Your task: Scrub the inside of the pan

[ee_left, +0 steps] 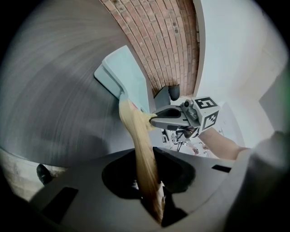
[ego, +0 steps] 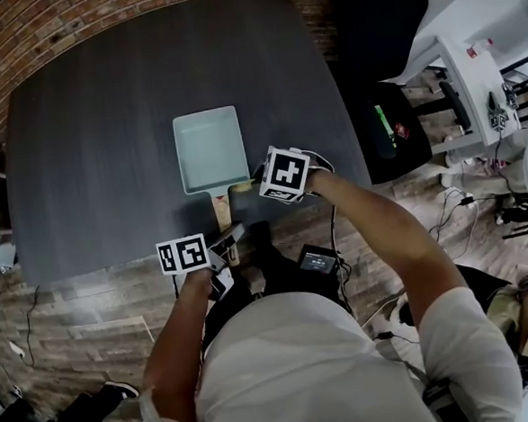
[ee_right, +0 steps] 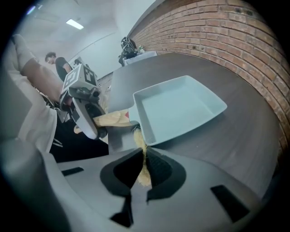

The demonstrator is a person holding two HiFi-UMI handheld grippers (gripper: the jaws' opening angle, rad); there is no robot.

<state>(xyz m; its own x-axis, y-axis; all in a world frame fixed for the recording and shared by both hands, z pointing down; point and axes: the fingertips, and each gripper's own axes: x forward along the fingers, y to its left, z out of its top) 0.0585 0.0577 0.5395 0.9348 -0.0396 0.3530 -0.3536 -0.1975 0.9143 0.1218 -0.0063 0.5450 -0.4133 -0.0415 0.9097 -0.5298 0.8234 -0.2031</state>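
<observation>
A pale teal rectangular pan (ego: pixel 210 151) lies flat on the dark grey table (ego: pixel 88 146), its wooden handle (ego: pixel 221 209) pointing toward me. My left gripper (ego: pixel 226 241) is shut on the end of that handle (ee_left: pixel 144 154), which runs up from between its jaws to the pan (ee_left: pixel 131 77). My right gripper (ego: pixel 249 183) points steeply down at the pan's near right corner, beside the handle joint. It is shut on a thin yellow scrubbing pad (ee_right: pixel 144 165), whose tip reaches the pan's outer wall (ee_right: pixel 147 131). The pan's inside (ee_right: pixel 181 108) looks bare.
The table's near edge (ego: pixel 159 253) runs just under my grippers. A black office chair (ego: pixel 382 26) and a white desk (ego: pixel 471 74) stand to the right. A brick wall (ego: pixel 141 7) lies beyond the table. Cables lie on the wooden floor (ego: pixel 72 309).
</observation>
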